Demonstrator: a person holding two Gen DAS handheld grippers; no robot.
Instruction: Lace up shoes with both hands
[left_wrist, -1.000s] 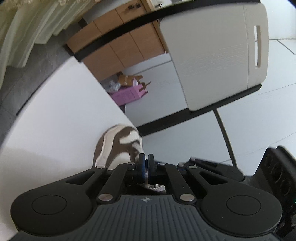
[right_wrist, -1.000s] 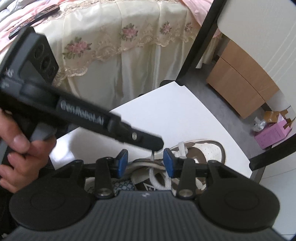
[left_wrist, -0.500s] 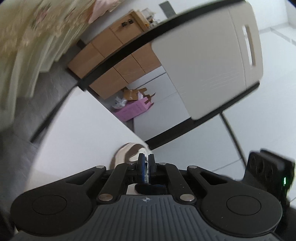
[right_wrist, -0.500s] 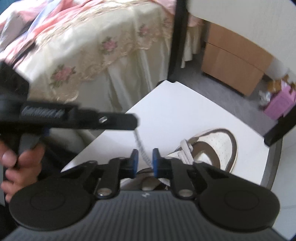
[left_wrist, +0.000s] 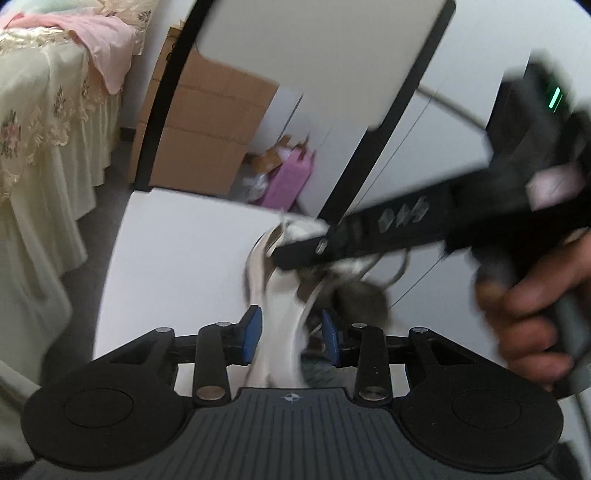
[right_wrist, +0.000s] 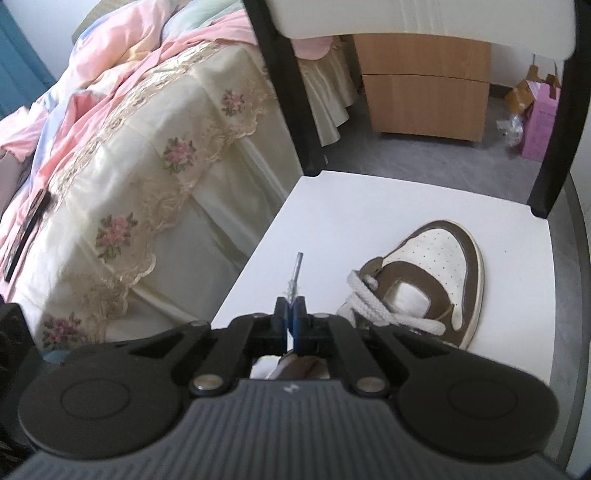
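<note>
My right gripper (right_wrist: 290, 308) has just been closing and now pinches the frayed white shoelace end (right_wrist: 295, 275), whose plastic tip pokes out past the pads. My left gripper (left_wrist: 291, 330) has just been opening; its blue pads stand apart, gripping nothing, with the blurred shoe between them. The brown-and-white leather sneaker (right_wrist: 428, 280) lies on the white chair seat (right_wrist: 369, 206), toe towards the back right corner.

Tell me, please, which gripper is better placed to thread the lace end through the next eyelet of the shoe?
Probably the right gripper: it is shut on the lace end, tip sticking out beside the shoe. The left gripper has just been opening and grips nothing.
</note>
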